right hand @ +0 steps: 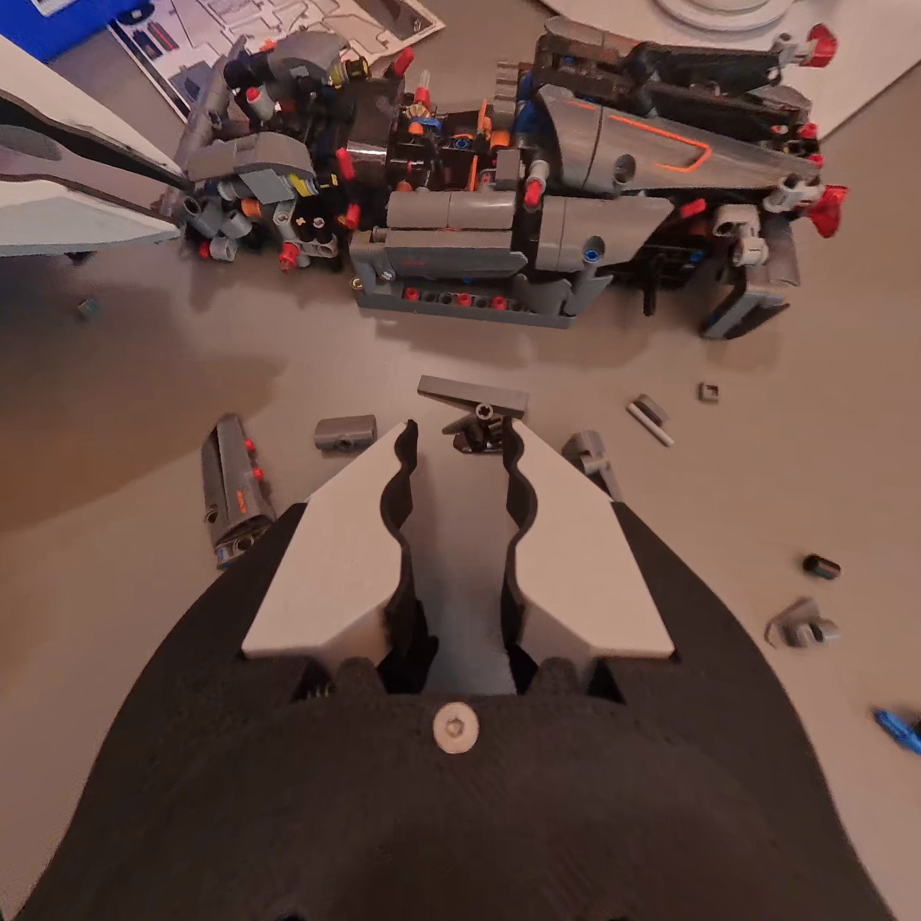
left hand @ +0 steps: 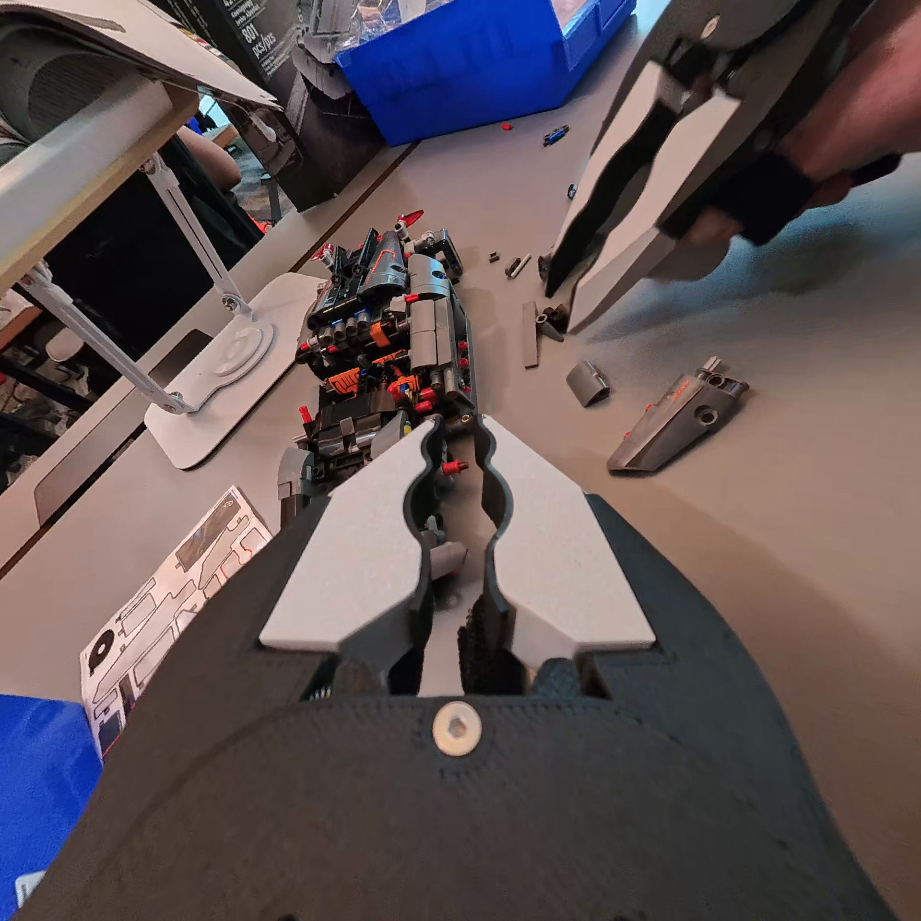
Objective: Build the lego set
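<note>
The half-built dark grey, black and orange lego vehicle model (right hand: 523, 199) is laid along the grey counter (right hand: 149, 349), and loose parts are scattered near it. The step in hand is judged to be the picking of the next part: the right gripper (right hand: 461, 438) is held low over a small assembly of a flat grey plate on a black connector (right hand: 476, 416), which lies just ahead of its tips. Its jaws are moderately wide and nothing is held between them. The left gripper (left hand: 458, 428) is placed at the near end of the model, with jaws narrowly apart; whether the model is really clamped cannot be told.

For the next move, the small assembly should probably be brought between the jaws before they are closed, without pushing it away.

Only in the right wrist view are seen the long side of the model and a small black cylinder (right hand: 821, 566) far right. Only in the left wrist view are shown the blue plastic bin (left hand: 473, 70), the white stand (left hand: 219, 349) and the hand (left hand: 797, 189) carrying the right gripper. A sticker sheet (left hand: 174, 573) lies left of the model.
</note>
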`<state>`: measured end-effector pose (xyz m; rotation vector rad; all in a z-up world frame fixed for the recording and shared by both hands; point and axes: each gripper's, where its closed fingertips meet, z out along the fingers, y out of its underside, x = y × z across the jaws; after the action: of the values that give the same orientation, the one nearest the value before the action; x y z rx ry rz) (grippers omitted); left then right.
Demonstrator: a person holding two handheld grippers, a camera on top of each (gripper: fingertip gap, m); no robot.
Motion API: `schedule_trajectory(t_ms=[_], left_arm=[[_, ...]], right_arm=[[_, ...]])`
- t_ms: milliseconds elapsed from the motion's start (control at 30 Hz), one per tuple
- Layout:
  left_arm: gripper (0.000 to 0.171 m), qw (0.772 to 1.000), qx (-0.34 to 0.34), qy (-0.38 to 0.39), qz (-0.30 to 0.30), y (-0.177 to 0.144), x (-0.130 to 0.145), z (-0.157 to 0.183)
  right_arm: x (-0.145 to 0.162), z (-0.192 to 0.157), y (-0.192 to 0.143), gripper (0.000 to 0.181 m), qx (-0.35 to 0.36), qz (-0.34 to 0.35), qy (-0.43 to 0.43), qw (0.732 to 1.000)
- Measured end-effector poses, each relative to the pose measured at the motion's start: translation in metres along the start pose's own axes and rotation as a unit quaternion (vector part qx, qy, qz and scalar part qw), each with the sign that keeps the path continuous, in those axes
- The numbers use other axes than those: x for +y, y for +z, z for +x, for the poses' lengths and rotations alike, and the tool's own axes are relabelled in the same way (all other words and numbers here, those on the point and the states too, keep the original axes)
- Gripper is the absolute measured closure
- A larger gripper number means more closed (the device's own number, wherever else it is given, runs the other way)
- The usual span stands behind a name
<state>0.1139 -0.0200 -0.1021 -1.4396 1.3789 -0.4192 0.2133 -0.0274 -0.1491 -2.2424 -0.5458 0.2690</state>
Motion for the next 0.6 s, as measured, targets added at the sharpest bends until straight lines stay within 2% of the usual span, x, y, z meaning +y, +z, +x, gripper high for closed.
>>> schedule_trajectory(t_ms=[100,333,500,600], left_arm=[[0.162,1.000,0.005,-0.002,0.000,0.000,0.001,0.002],[0.162,1.000,0.007,-0.007,0.006,0.001,0.000,0.001],[0.162,1.000,0.008,-0.010,0.009,0.001,0.000,0.001],[0.162,1.000,0.006,-0.009,0.008,0.001,0.000,0.000]], right_arm=[[0.000,-0.001,0.012,0.151,-0.007,-0.010,0.000,1.000],[0.002,-0.003,0.015,0.174,-0.009,-0.022,-0.015,1.000],[0.004,-0.004,0.009,0.175,-0.006,-0.014,-0.015,1.000],[-0.004,-0.009,-0.006,0.176,-0.021,0.017,0.003,1.000]])
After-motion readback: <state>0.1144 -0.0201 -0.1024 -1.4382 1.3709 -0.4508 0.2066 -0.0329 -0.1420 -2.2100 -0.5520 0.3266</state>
